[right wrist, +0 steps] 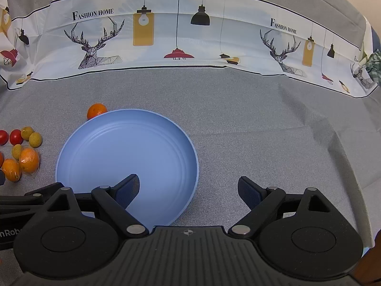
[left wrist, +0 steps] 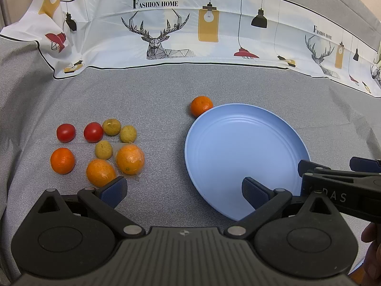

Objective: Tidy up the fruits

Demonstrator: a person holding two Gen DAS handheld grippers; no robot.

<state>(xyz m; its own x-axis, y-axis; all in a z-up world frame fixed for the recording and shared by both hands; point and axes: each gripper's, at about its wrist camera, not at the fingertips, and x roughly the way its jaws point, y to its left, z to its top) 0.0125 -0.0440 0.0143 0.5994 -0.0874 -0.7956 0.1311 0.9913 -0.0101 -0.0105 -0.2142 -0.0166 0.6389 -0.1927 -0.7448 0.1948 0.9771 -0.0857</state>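
Observation:
An empty blue plate (left wrist: 238, 147) (right wrist: 123, 147) lies on the grey cloth. A lone tangerine (left wrist: 201, 105) (right wrist: 96, 110) touches its far rim. To the left is a cluster: two red tomatoes (left wrist: 66, 132), three small yellow-green fruits (left wrist: 111, 126), a tangerine (left wrist: 62, 160) and two plastic-wrapped oranges (left wrist: 130, 159) (right wrist: 29, 159). My left gripper (left wrist: 183, 190) is open and holds nothing, its left pad beside the nearest wrapped orange (left wrist: 100, 173), its right pad over the plate's near rim. My right gripper (right wrist: 189, 191) is open too, over the plate's right edge; it also shows as the right gripper (left wrist: 333, 166).
A white printed cloth with deer and lamps (left wrist: 166, 28) (right wrist: 190, 31) stands folded up along the back of the grey cloth (right wrist: 262, 131). A green checked fabric (right wrist: 375, 65) peeks in at the far right. Bare grey cloth lies right of the plate.

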